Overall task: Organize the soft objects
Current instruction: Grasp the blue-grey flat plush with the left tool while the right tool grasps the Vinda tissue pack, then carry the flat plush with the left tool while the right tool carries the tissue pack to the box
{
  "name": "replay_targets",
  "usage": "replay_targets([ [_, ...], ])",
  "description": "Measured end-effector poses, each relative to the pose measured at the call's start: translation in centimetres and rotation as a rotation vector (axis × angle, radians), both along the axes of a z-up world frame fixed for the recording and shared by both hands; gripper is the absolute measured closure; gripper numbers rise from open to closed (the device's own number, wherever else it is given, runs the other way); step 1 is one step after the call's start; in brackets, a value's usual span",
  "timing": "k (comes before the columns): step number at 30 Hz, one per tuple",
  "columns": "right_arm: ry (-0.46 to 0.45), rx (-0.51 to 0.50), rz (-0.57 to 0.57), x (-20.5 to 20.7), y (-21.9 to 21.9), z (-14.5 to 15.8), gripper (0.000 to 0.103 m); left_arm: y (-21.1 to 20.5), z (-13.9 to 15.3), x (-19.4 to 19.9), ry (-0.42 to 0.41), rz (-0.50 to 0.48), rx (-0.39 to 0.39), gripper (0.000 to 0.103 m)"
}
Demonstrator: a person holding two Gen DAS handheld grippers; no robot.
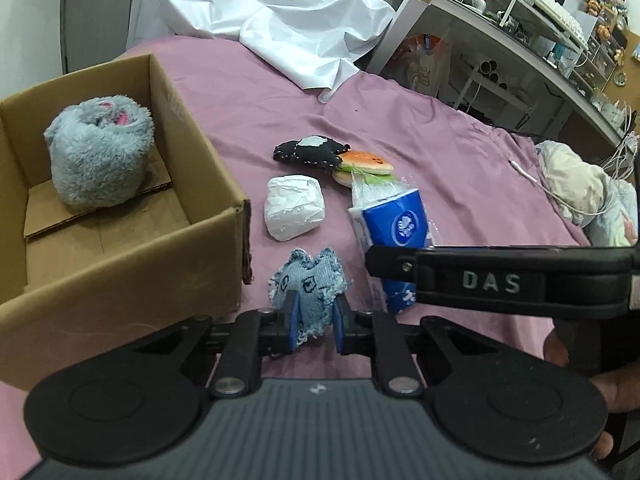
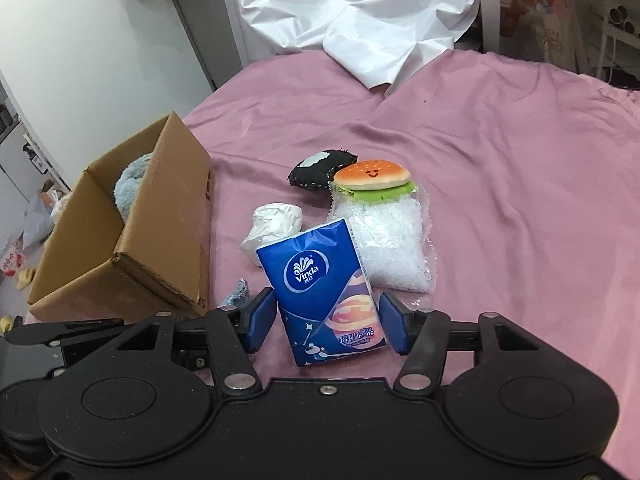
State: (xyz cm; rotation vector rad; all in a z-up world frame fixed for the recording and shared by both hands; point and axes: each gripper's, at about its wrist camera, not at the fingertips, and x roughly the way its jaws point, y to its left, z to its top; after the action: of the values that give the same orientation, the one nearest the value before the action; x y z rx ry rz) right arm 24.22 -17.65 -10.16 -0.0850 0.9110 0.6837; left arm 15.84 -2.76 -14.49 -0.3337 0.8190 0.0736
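My left gripper (image 1: 316, 320) is shut on a frayed blue denim toy (image 1: 308, 292), just right of the cardboard box (image 1: 120, 256). A grey plush (image 1: 100, 152) sits inside the box. My right gripper (image 2: 328, 320) has its blue pads touching both long sides of a blue tissue pack (image 2: 320, 280), which tilts up off the pink bedsheet. One of the right gripper's fingers (image 1: 480, 280) crosses the pack in the left wrist view. Beyond lie a white crumpled bundle (image 2: 276, 224), a black stitched toy (image 2: 320, 168), a burger toy (image 2: 372, 176) and a clear bag of plastic bits (image 2: 392, 248).
A white sheet (image 1: 288, 12) is heaped at the far end of the bed. A desk with shelves (image 1: 520, 40) runs along the right side. A bundle of bedding and a white cable (image 1: 576, 188) lie at the bed's right edge. A hand (image 1: 600, 392) holds the right gripper.
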Motion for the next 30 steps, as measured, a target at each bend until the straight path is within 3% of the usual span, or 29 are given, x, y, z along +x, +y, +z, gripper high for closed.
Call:
replay_targets([
  [13,-0.046,0.027,-0.092,-2.4,-2.6,3.2,0.048,0.0,2.1,-1.9,-0.054,-0.058,-0.056,0.092],
  [30,-0.139,0.070,-0.101,-4.7,-1.3,7.4,0.048,0.8,7.1,-4.6,-0.225,-0.088,-0.030,0.092],
])
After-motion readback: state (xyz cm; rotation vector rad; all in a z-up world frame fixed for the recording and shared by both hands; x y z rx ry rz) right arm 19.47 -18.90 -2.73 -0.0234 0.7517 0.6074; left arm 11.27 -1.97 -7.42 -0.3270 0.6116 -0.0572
